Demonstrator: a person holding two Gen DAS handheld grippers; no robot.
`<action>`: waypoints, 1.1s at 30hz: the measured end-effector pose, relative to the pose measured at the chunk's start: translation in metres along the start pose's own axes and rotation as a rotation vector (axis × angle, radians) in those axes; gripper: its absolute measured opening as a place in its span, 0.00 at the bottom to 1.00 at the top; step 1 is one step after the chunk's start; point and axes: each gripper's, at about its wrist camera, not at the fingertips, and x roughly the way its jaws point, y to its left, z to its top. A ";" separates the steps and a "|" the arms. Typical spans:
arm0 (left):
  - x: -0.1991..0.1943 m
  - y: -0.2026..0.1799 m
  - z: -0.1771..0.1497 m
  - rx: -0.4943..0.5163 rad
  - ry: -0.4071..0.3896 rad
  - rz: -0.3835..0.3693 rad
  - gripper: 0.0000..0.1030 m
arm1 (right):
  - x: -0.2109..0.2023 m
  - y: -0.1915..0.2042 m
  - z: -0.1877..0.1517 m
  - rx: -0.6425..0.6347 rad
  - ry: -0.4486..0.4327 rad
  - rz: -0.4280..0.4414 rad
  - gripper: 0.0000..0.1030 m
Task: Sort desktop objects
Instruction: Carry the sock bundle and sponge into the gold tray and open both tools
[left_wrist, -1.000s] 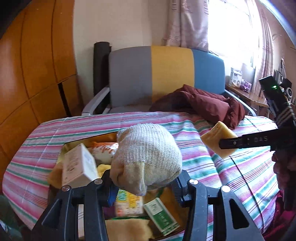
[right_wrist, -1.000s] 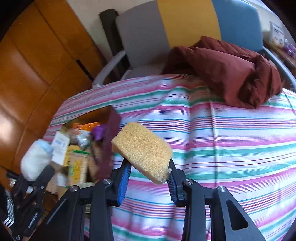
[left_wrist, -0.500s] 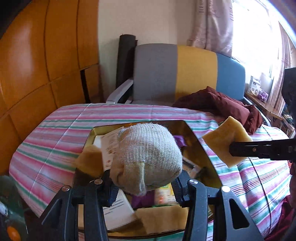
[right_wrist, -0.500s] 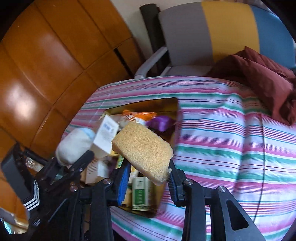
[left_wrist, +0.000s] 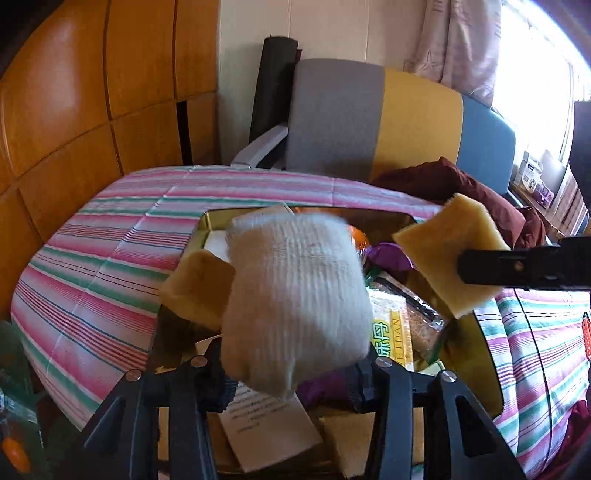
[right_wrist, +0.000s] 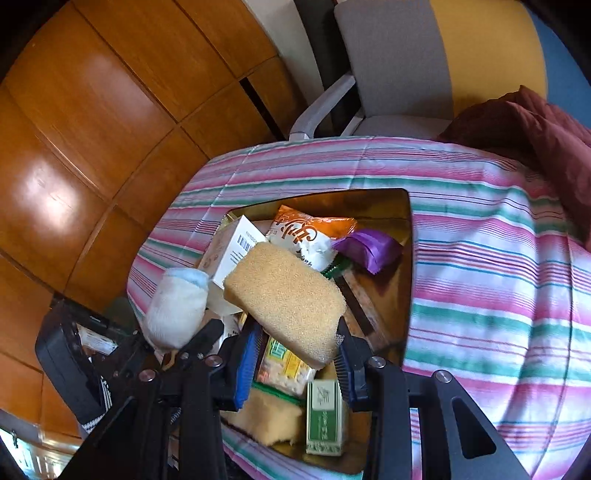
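My left gripper (left_wrist: 291, 373) is shut on a rolled white sock (left_wrist: 295, 295), its jaws closing a little tighter on it. It hangs over the near half of a gold box (left_wrist: 207, 229) full of items. My right gripper (right_wrist: 295, 354) is shut on a yellow sponge (right_wrist: 284, 295) above the same gold box (right_wrist: 408, 221). In the left wrist view the yellow sponge (left_wrist: 443, 251) shows at the right, over the box's right side. The right wrist view has the rolled sock (right_wrist: 177, 306) at the left, with the left gripper (right_wrist: 166, 350) below it.
In the box lie an orange snack bag (right_wrist: 310, 232), a purple wrapper (right_wrist: 369, 247), a white carton (right_wrist: 232, 251), a green carton (right_wrist: 325, 417) and another sponge (left_wrist: 195, 288). The striped tablecloth (right_wrist: 498, 277) spreads to the right. A chair (left_wrist: 369, 122) with maroon cloth (left_wrist: 461, 184) stands behind.
Both grippers have swung left and now hang over the box, each keeping its load. The sponge went from above the striped cloth to above the box's contents.
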 end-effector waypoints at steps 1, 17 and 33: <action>0.004 -0.001 0.001 0.005 0.005 0.003 0.44 | 0.004 0.000 0.003 0.005 0.004 -0.003 0.37; 0.003 0.006 0.005 -0.047 0.012 -0.024 0.58 | 0.039 -0.018 0.021 0.071 0.023 -0.047 0.57; -0.011 0.005 -0.004 -0.011 -0.042 -0.010 0.41 | 0.008 -0.009 -0.010 0.014 -0.044 -0.104 0.57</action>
